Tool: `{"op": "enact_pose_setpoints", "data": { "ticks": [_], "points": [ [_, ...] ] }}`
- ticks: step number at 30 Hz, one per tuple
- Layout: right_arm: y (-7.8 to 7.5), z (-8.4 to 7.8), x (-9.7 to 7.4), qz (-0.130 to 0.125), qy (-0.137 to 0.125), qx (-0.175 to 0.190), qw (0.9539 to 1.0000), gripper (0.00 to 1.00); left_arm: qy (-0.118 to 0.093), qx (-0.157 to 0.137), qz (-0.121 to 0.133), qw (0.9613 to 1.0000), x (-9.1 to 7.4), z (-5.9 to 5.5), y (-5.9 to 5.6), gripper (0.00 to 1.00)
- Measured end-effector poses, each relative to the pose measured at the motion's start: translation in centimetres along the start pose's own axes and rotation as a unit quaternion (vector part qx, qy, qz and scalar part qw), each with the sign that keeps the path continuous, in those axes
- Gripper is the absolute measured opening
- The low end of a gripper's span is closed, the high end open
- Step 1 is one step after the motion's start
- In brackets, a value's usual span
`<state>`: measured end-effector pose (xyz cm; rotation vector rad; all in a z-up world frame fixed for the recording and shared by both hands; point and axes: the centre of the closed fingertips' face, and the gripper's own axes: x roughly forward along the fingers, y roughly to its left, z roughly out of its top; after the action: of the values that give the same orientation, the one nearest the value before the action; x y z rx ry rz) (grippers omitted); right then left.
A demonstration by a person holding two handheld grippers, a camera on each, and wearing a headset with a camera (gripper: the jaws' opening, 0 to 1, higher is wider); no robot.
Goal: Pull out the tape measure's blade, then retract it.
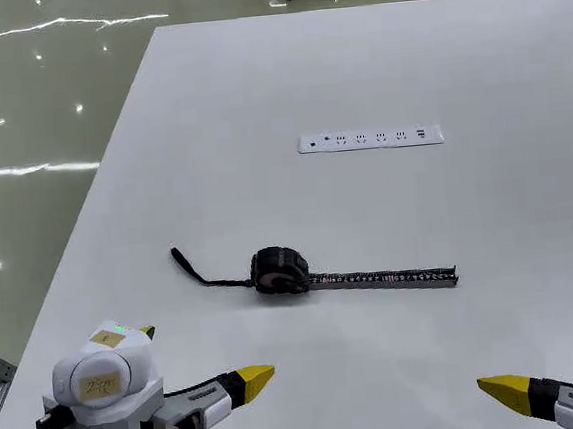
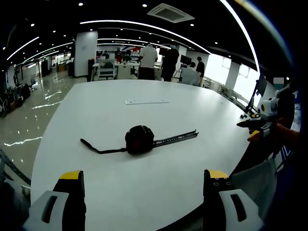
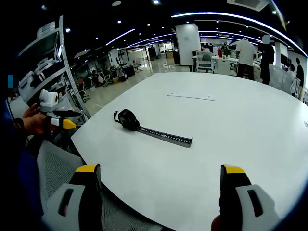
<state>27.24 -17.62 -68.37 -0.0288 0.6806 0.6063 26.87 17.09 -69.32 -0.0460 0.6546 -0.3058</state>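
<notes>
A black tape measure (image 1: 278, 270) lies on the white table (image 1: 355, 78), its dark blade (image 1: 385, 280) drawn out to the right and flat on the surface. A black wrist strap (image 1: 196, 272) trails off its left side. The tape measure (image 2: 139, 139) lies ahead of my open left gripper (image 2: 144, 185), well beyond the yellow tips. My left gripper (image 1: 204, 357) sits at the near left edge of the table. My right gripper (image 1: 559, 351) is open at the near right, apart from the blade's end. The right gripper view has the tape measure (image 3: 128, 119) and blade (image 3: 166, 136) ahead.
A white power strip (image 1: 370, 139) lies flat further back on the table. The table's left edge drops to a glossy floor (image 1: 30, 147). People stand beyond the far end of the table (image 2: 148, 60). A mesh chair back (image 3: 62, 173) sits below the near edge.
</notes>
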Motion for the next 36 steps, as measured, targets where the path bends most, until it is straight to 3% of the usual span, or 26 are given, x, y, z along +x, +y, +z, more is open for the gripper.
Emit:
{"op": "enact_pose_setpoints", "data": {
  "ticks": [6, 30, 36],
  "points": [
    [-0.2, -0.1, -0.1, 0.000, 0.002, 0.000, 1.0000, 1.00, -0.002, -0.004, 0.005, 1.0000, -0.1, 0.1, 0.7, 1.00],
    [-0.4, -0.2, -0.7, -0.004, -0.002, 0.002, 1.0000, 1.00, -0.010, -0.008, 0.019, 0.9997, -0.3, 0.5, 1.1, 1.00],
    [-0.3, -0.2, -0.6, -0.004, -0.003, -0.001, 1.0000, 1.00, -0.008, -0.007, 0.019, 0.9998, -0.4, 0.3, 0.6, 1.00]
  ]
}}
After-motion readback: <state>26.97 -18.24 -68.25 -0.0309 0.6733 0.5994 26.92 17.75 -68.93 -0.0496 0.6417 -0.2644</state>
